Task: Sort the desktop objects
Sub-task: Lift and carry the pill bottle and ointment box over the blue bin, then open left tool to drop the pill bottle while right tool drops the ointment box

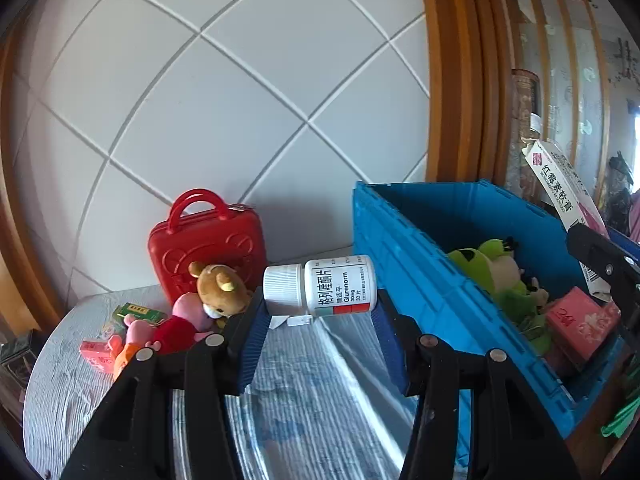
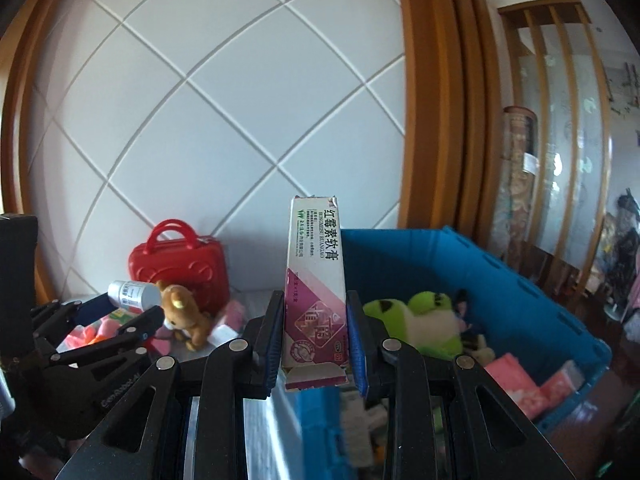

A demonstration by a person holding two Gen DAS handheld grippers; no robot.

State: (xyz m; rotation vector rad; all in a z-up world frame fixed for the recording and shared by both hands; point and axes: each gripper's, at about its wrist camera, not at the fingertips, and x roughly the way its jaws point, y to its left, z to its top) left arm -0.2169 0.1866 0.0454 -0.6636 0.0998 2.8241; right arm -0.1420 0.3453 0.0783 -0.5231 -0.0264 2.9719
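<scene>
We find the left gripper (image 1: 320, 312) clamped end to end on a rigid, smooth, light bottle (image 1: 320, 286), and the right gripper (image 2: 316, 340) clamped on a light, crushable carton (image 2: 316, 280), held low on its flat sides. Both hang by the blue crate (image 1: 420, 264), which holds a green plush (image 1: 496, 268); its near wall stands between bottle and interior, and a toy bear (image 1: 220, 290) lies left.

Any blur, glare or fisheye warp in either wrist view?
Left wrist: sharp; a bright sun band glares on the striped tablecloth, and the wall's tile lines bow. Right wrist: the white-and-magenta ointment carton is crisp, the blue plastic crate wall below it smears, and the wooden door frame curves.
</scene>
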